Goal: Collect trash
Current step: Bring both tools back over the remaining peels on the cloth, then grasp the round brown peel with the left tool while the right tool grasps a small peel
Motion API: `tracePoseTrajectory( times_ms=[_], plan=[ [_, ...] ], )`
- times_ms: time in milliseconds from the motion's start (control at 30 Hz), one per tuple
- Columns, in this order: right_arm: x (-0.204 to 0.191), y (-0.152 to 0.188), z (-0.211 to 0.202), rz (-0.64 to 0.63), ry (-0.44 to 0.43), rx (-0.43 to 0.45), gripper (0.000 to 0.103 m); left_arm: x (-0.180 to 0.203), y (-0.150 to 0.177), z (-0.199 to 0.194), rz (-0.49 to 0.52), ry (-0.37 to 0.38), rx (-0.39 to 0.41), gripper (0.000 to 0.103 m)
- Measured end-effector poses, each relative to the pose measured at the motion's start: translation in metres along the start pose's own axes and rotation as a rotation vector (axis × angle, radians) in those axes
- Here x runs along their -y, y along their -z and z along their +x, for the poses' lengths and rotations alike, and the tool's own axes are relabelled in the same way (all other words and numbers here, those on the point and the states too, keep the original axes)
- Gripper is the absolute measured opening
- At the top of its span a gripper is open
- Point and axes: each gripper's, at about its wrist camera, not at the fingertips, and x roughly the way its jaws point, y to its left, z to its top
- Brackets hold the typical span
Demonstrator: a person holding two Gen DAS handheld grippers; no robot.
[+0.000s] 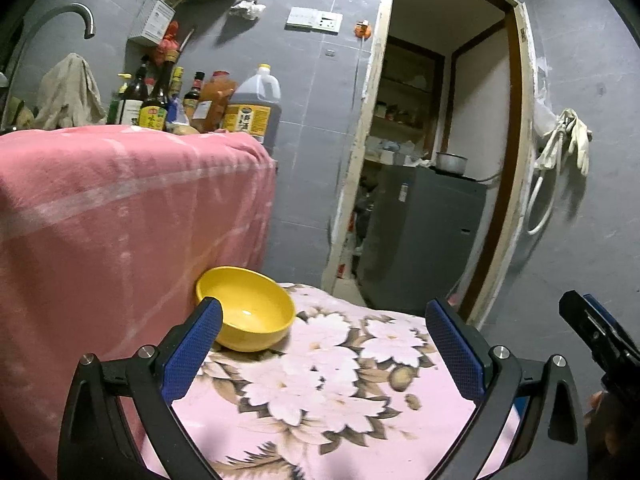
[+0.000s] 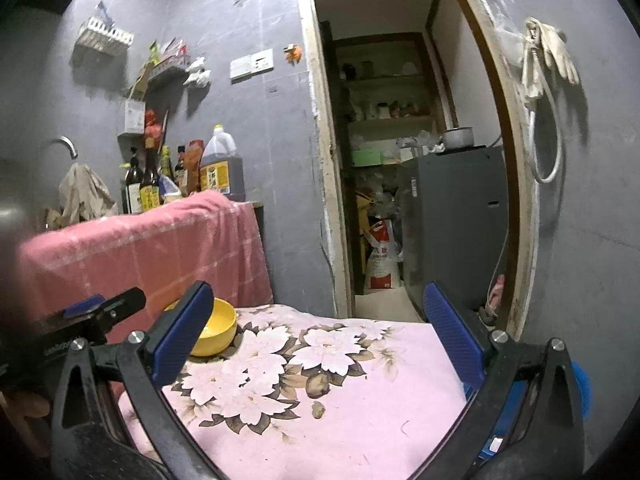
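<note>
A yellow bowl [image 1: 248,312] stands on a low surface under a pink flowered cloth [image 1: 320,392], close against a pink-draped counter. Its inside looks bare. My left gripper [image 1: 323,306] is open over the cloth, its left finger [image 1: 196,344] just in front of the bowl. Nothing lies between the fingers. In the right wrist view the bowl [image 2: 218,328] shows partly behind the left finger [image 2: 184,332] of my right gripper [image 2: 316,290], which is open and holds nothing. Each gripper shows at the edge of the other's view: the right one [image 1: 596,332], the left one [image 2: 104,308].
A pink towel covers the counter [image 1: 120,208] at left, with sauce bottles [image 1: 160,100], a big oil jug [image 1: 252,108] and a faucet [image 1: 80,16] behind it. An open doorway holds a grey cabinet [image 1: 424,232]. Gloves and a hose [image 1: 576,140] hang on the right wall.
</note>
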Motion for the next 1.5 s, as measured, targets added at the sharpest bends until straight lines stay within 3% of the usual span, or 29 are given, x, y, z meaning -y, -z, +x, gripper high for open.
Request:
tracePoseTrajectory(
  times_ms=[267,667,900,1100,1267,1333,1500],
  plan=[
    [-0.007,0.023,0.025,-0.040,-0.005,-0.078,0.103,-0.007,0.016,0.016,0.035,-0.027,-0.036,0.099],
    [0.007,0.069,0.087,-0.054,0.003,-0.392,0.103,-0.023,0.038,0.064,0.014,-0.056,-0.205,0.099],
    [0.015,0.093,0.119,-0.041,-0.045,-0.574,0.080,-0.023,0.050,0.092,0.022,-0.071,-0.326,0.099],
    [0.012,0.111,0.139,-0.057,-0.080,-0.679,0.051,-0.024,0.058,0.111,0.009,-0.066,-0.398,0.099],
    [0.008,0.120,0.151,-0.085,-0.112,-0.744,0.035,-0.024,0.061,0.121,-0.025,-0.040,-0.441,0.098],
    [0.006,0.122,0.154,-0.105,-0.122,-0.756,0.020,-0.023,0.061,0.125,-0.030,-0.030,-0.453,0.098],
    [0.014,0.123,0.151,-0.093,-0.141,-0.754,0.017,-0.011,0.062,0.136,-0.016,0.005,-0.488,0.097]
  ],
)
